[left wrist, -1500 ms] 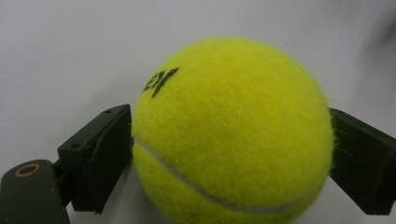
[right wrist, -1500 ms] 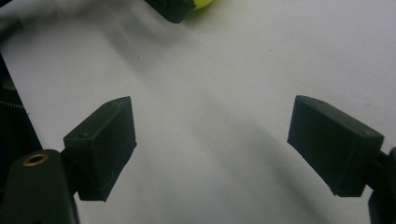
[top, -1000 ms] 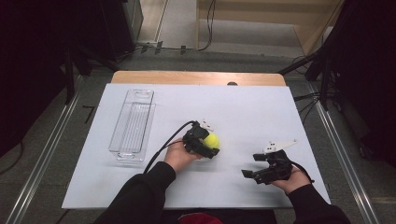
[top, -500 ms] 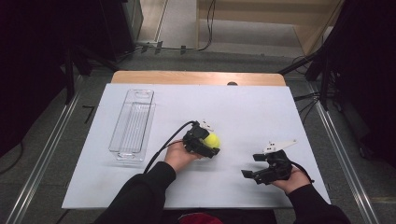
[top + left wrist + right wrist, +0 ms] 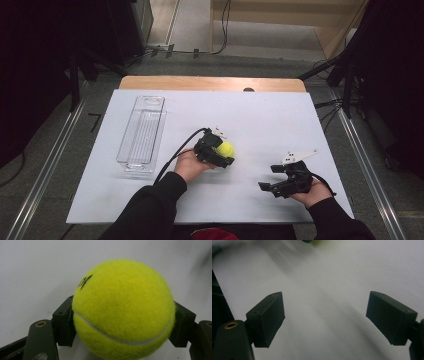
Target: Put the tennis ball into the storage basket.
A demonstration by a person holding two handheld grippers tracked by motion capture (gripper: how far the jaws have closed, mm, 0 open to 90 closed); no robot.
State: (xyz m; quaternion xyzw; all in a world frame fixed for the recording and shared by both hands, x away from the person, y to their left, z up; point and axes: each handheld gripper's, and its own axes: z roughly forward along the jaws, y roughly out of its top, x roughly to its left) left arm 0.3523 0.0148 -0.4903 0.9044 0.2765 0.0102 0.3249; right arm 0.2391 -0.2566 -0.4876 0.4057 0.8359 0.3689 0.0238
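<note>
Nearest to me, low on my right, my right gripper (image 5: 276,181) rests in my hand just above the white sheet (image 5: 280,120), and in its own view its two black jaws stand wide apart with nothing but bare white surface between them (image 5: 325,317). A little farther in and toward the middle of the table, my left gripper (image 5: 223,152) is clamped on the tennis ball (image 5: 225,149): in the left gripper view the yellow ball (image 5: 123,311) bulges between the dark pads (image 5: 65,322), which press into its felt on both sides (a curved white seam runs across its lower half and a bit of black lettering sits near the top left). The ball sits just over the sheet, roughly at the centre of the table and well apart from my right gripper. From the left gripper a black cable (image 5: 177,152) loops back along my forearm. Farther off to my left lies a long clear plastic tray (image 5: 142,134), set lengthwise on the sheet, well apart from the ball and from both hands. Beyond the sheet's far edge a strip of the wooden tabletop (image 5: 210,83) shows, and past that the floor with cables (image 5: 220,30) trailing across it.
</note>
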